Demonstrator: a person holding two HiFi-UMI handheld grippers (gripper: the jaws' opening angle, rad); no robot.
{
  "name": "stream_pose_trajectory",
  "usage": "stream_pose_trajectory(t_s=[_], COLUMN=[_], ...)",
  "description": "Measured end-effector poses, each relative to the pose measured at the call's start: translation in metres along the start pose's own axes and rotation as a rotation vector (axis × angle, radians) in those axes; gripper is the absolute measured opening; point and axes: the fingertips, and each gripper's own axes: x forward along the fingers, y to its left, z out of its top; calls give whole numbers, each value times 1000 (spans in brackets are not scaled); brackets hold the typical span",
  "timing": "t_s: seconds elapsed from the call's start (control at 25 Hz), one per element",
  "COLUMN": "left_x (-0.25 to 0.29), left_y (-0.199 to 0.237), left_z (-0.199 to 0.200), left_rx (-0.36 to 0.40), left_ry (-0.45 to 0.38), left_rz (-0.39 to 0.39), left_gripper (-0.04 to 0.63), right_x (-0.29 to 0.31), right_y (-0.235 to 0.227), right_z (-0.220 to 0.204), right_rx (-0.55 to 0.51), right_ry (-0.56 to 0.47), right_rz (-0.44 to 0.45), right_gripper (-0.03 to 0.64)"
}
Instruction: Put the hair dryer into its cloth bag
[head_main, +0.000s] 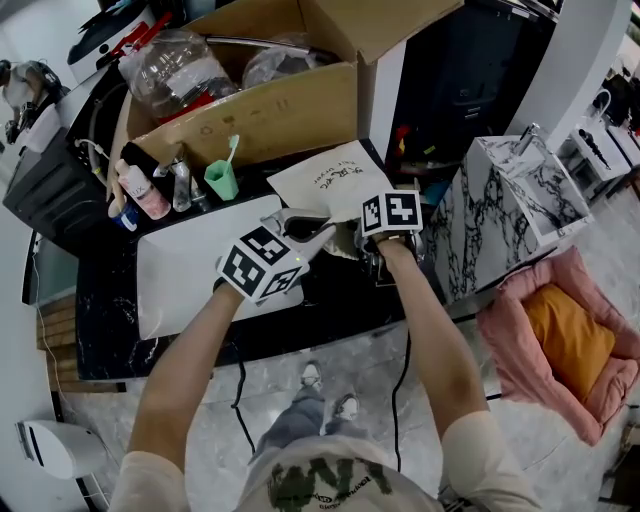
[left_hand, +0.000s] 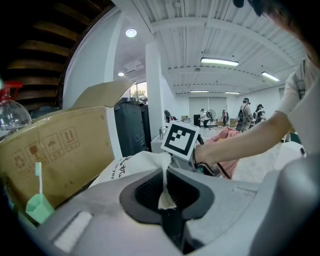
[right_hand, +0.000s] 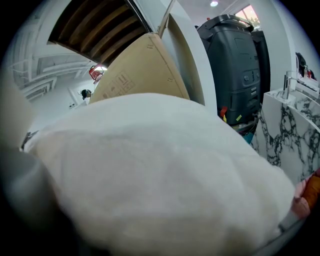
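Head view. Stands at a black counter (head_main: 110, 310), both arms stretched forward, one gripper in each hand. Holds the left gripper (head_main: 306, 228) at the near edge of the white cloth bag (head_main: 325, 178), spread on the counter in front of a cardboard box (head_main: 270, 115). Holds the right gripper (head_main: 370, 248) just beside, at the crumpled near end of the bag, jaws hidden under its marker cube (head_main: 390, 212). Cannot make out the hair dryer here; only a black cord (head_main: 398, 390) hanging below the right forearm.

Left gripper view. Shows the jaws closed tight on a thin fold of the bag's rim, cloth rising from the pinch toward the printed side.

Right gripper view. Shows almost only white cloth, bulging and very near, covering both jaws. Impossible to tell whether open or gripping. No hair dryer to make out here either.
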Motion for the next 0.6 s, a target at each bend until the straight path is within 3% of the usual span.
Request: stream_pose_trajectory(t_s=[0.52, 0.6], left_x=[4, 5], left_y=[4, 5], left_z=[-8, -8], left_rx=[-19, -20], left_ry=[4, 5], left_rz=[10, 14], left_gripper=[28, 28], right_x=[6, 1], right_y=[-5, 0], right_z=[-4, 2], right_rx=[-65, -59], right_ry=[0, -27], right_rz=[-36, -18], right_gripper=[267, 312])
